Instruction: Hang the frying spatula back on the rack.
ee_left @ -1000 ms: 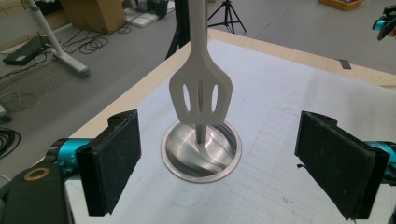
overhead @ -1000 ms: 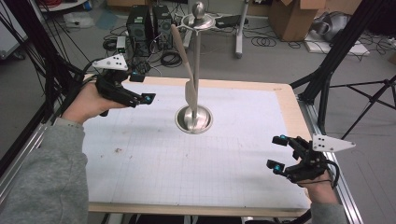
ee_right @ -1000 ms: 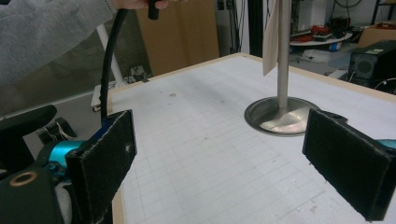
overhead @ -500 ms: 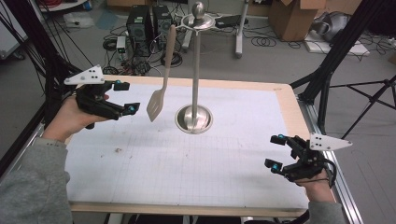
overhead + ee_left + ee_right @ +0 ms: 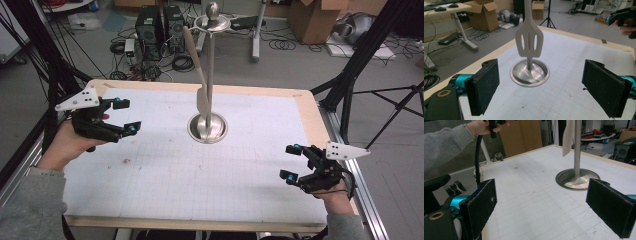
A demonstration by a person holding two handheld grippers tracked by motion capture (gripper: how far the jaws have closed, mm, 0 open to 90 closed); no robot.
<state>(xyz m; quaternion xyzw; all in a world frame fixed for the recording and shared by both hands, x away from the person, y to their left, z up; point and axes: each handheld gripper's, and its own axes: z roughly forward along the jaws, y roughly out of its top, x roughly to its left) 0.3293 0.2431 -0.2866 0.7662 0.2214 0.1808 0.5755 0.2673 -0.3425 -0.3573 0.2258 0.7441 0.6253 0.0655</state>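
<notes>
Spatula [image 5: 529, 41] handle cropped (top edge).

Spatula [image 5: 529, 41]: pale beige, blade slotted. Stand [image 5: 208, 127]: polished silver metal, round base mirror-bright. Surface [image 5: 200, 175]: white sheet ruled with a fine grey grid, small brown stains near its left side, framed by a light wood border. Left gripper [image 5: 121, 116]: black body, teal accents, pale grey plate on top. Right gripper [image 5: 291, 161]: same black, teal and grey. Jaws: matte black pads. Sleeves [image 5: 27, 207]: grey.

One spatula [image 5: 201, 80], one stand [image 5: 208, 127], two tools
</notes>
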